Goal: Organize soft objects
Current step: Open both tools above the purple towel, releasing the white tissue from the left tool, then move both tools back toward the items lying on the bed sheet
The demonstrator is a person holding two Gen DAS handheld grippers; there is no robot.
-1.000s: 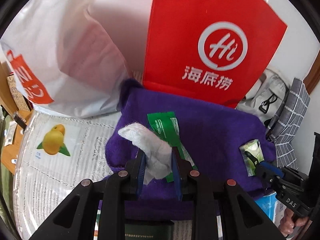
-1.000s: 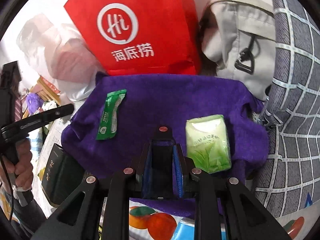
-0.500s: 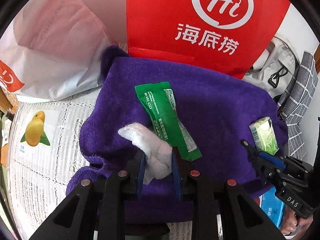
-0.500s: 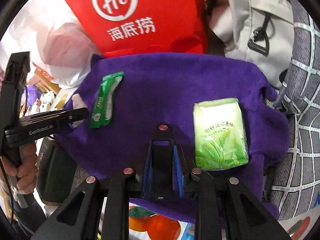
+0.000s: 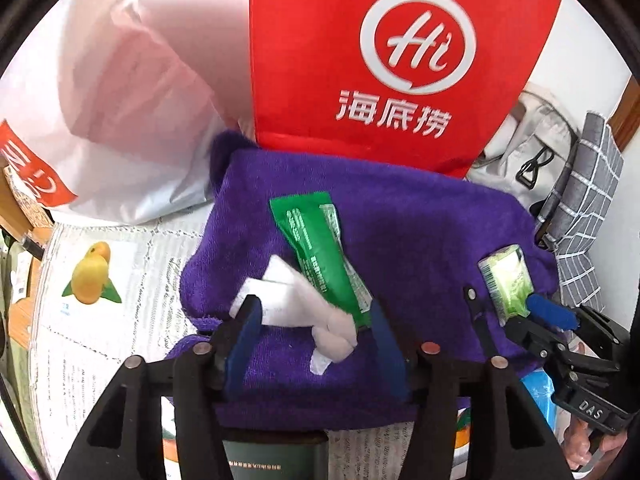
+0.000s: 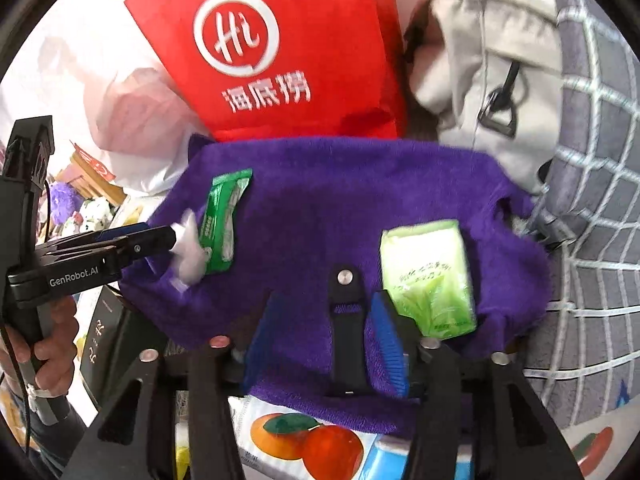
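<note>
Through the left wrist camera, our left gripper [image 5: 312,328] has its fingers spread wide, and the crumpled white tissue wad [image 5: 296,308] lies loose between them on the folded purple fleece towel [image 5: 420,232], touching the long green wet-wipe sachet [image 5: 320,256]. We judge the wad placed.

Through the right wrist camera, our right gripper [image 6: 328,336] also has its fingers apart and empty, low over the towel, with the pale green tissue pack [image 6: 428,276] just beside the right finger. All three soft items sit on the towel in front of the red paper bag [image 6: 280,52]; what remains, we guess, is tidying their arrangement.
</note>
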